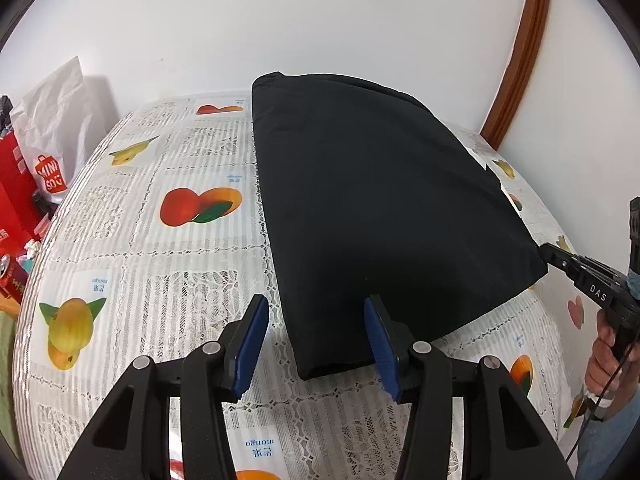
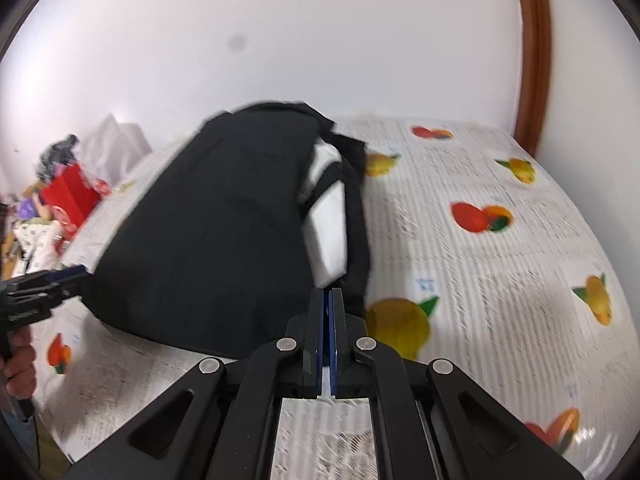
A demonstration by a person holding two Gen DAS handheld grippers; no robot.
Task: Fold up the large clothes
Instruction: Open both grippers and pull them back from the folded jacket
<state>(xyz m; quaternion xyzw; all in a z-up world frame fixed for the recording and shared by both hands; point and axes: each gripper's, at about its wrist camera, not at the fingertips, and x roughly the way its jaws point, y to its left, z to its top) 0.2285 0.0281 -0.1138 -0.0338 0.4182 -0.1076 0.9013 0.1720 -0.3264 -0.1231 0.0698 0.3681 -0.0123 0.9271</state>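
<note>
A black garment (image 1: pixel 380 208) lies folded on the fruit-print tablecloth (image 1: pixel 168 264). My left gripper (image 1: pixel 316 316) is open, just in front of the garment's near left corner, not touching it. In the left wrist view my right gripper (image 1: pixel 550 254) sits at the garment's right corner. In the right wrist view the garment (image 2: pixel 216 232) shows a white inner patch (image 2: pixel 326 216). My right gripper (image 2: pixel 328 300) has its jaws together at the garment's near edge; whether cloth is between them is not clear. My left gripper (image 2: pixel 76 274) is at the garment's left edge.
A white Miniso bag (image 1: pixel 56 136), red boxes (image 1: pixel 14 184) and a red can (image 1: pixel 12 276) crowd the table's left end. A white wall runs behind, with a brown wooden frame (image 1: pixel 524 48) at the right.
</note>
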